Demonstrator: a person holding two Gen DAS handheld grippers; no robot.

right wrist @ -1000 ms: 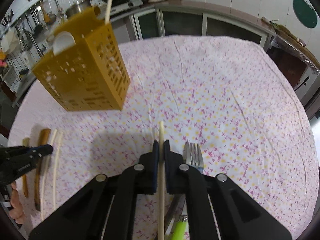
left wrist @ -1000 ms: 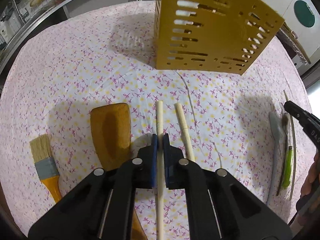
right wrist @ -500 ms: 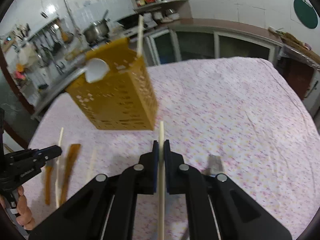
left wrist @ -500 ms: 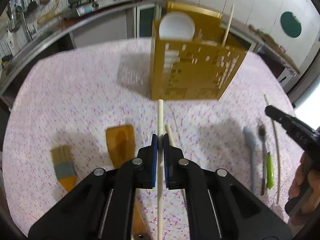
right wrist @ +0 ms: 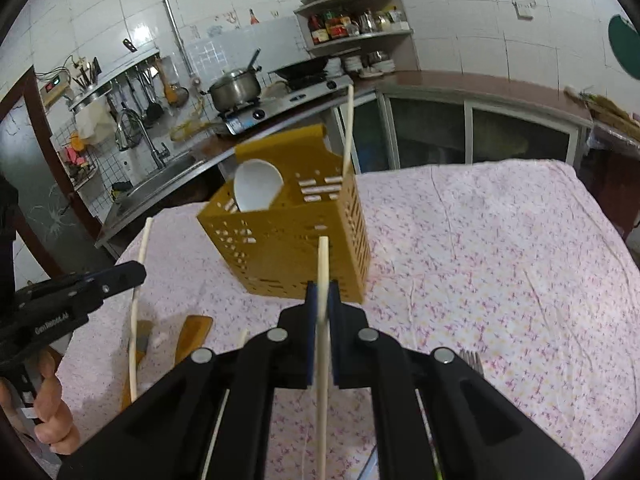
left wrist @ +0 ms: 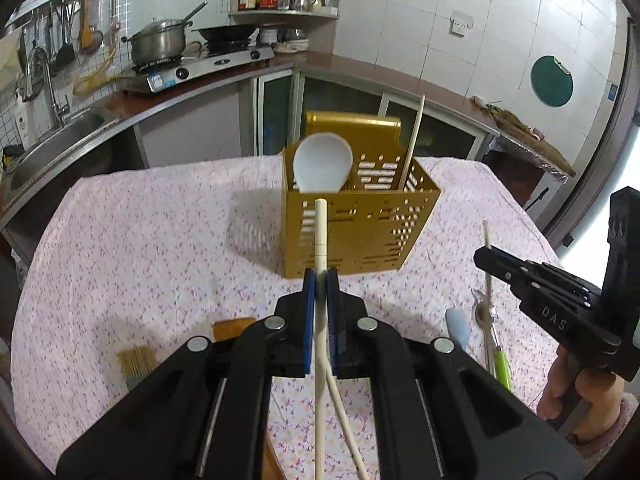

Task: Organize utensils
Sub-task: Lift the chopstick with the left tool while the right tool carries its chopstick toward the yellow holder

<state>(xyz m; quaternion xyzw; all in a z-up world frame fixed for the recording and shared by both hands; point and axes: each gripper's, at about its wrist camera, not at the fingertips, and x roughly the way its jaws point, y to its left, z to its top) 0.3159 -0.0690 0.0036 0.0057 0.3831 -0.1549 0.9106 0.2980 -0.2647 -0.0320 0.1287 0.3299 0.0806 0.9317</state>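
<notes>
Chopsticks are what both hands are busy with. The left gripper [left wrist: 320,280] has its jaws pinched tight on one pale chopstick [left wrist: 321,232], and the right gripper [right wrist: 321,292] has its jaws pinched tight on another chopstick [right wrist: 322,268].

A second ago both sticks were low, just over the table with the flowery cloth [left wrist: 140,240], and the grippers looked down at it. Now both have come up off the cloth and tipped up, so each stick points toward the yellow holder [left wrist: 360,232], which stands near the far edge of the table. The kitchen wall shows behind it now.

The holder already has a white spoon [left wrist: 323,168] and one tall chopstick [left wrist: 414,140] standing in it.

This looks like the carry step: the sticks are picked up and have to go over the rim and down inside.

More things wait on the cloth near the close edge: a wooden spatula [left wrist: 234,326] and a brush [left wrist: 136,360] on the left side, a blue-grey spoon [left wrist: 458,326] and a green-handled utensil [left wrist: 500,368] on the right side, and another loose chopstick [left wrist: 346,428] under the left gripper. So the job seems far from done.
</notes>
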